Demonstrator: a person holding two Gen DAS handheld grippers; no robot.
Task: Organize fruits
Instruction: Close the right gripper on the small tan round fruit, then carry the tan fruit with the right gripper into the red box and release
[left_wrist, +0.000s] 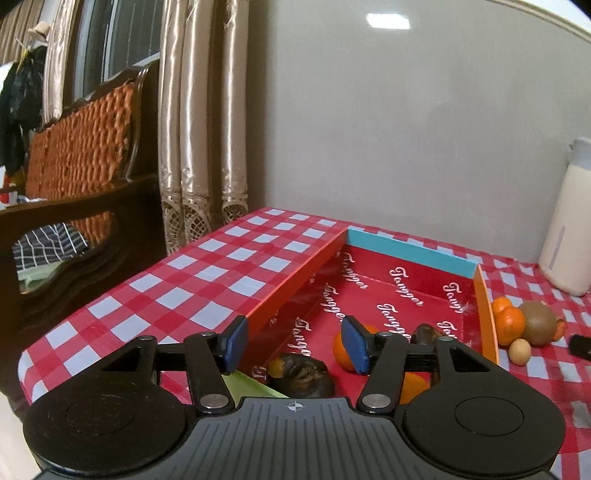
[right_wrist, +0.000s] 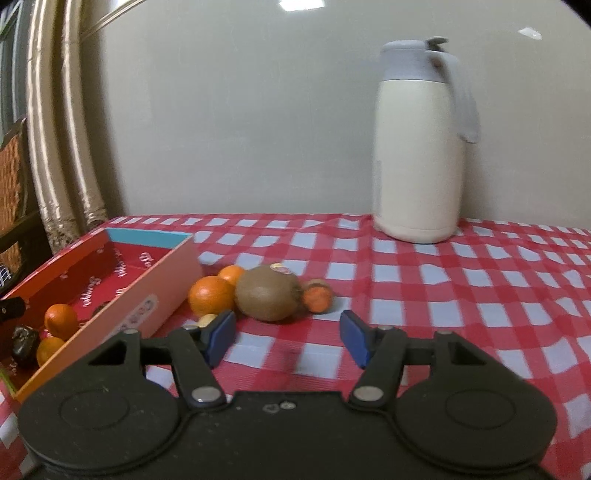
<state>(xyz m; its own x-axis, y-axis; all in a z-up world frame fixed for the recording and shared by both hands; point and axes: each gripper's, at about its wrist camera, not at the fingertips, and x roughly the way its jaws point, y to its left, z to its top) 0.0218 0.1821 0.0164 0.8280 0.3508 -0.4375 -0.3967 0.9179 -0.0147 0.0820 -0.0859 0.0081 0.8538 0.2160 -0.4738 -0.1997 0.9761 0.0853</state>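
The shallow red cardboard box with a blue end wall sat near the left edge of the red-and-white checked tabletop, and already held part of the fruit: two small orange mandarins and at least two dark, wrinkled fruits, gathered at its near end. The remaining loose fruit lay just beside the box's right wall: two orange mandarins, a brown fuzzy kiwi touching them, a small pale round fruit and a small orange-fleshed piece. The left gripper hung over the box's near end, fingers apart and empty, apparently placed for depositing. The right gripper faced the loose cluster, fingers likewise spread and empty, judged ready to collect the kiwi. A cream insulated jug with a grey lid stood towards the far edge, well apart.
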